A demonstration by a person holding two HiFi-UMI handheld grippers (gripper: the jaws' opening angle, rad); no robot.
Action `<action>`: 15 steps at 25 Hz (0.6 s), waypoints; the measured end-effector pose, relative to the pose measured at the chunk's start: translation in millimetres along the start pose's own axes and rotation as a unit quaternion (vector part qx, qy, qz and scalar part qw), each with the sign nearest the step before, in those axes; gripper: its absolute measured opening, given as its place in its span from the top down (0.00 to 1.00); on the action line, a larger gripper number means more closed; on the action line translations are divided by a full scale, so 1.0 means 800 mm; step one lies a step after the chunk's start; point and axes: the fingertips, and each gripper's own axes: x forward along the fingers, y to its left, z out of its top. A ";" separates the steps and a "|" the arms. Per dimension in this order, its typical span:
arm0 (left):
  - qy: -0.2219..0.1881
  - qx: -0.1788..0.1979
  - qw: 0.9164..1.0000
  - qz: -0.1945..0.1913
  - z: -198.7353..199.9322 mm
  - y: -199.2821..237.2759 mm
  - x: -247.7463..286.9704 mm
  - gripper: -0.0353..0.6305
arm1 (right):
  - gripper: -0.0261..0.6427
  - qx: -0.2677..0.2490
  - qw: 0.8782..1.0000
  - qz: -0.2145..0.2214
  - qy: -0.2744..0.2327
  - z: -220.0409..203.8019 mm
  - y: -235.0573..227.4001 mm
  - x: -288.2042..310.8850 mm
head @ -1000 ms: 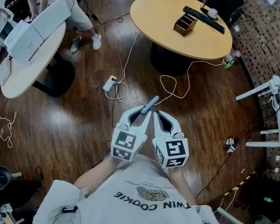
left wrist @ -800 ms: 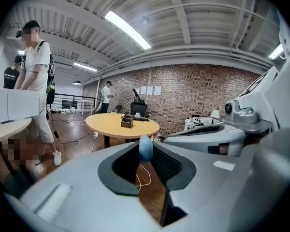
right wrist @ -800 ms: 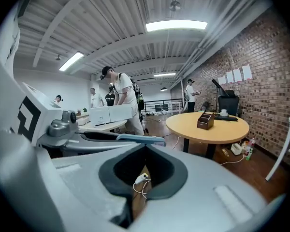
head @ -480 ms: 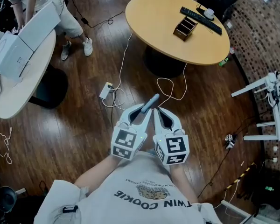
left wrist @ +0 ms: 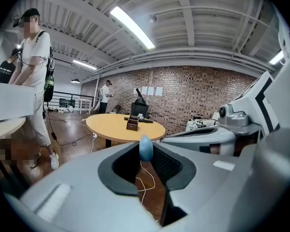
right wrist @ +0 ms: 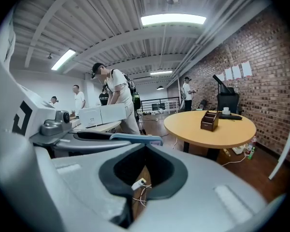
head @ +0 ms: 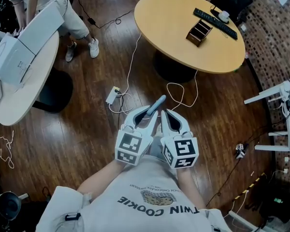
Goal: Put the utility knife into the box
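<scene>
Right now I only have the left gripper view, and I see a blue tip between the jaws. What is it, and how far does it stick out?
Observer: The head view shows it is the utility knife, clamped in the left gripper. Its blue-grey end juts well past the jaw tips, toward the round table.
Operator: Is the right gripper carrying anything?
Observer: No. In the right gripper view, the right gripper has its jaws together with nothing between them.
Operator: Is the box open?
Observer: Seen from above, the box is open-topped with dividers inside. It stands next to a long black bar near the table's far edge.
</scene>
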 end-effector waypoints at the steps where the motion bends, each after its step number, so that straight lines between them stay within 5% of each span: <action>1: 0.000 0.001 1.000 0.002 0.002 0.003 0.007 0.84 | 0.96 0.001 1.000 0.002 -0.001 0.002 -0.005 0.006; 15: 0.011 0.016 1.000 0.020 0.058 0.027 0.189 0.84 | 0.96 -0.007 1.000 0.026 -0.008 0.058 -0.156 0.103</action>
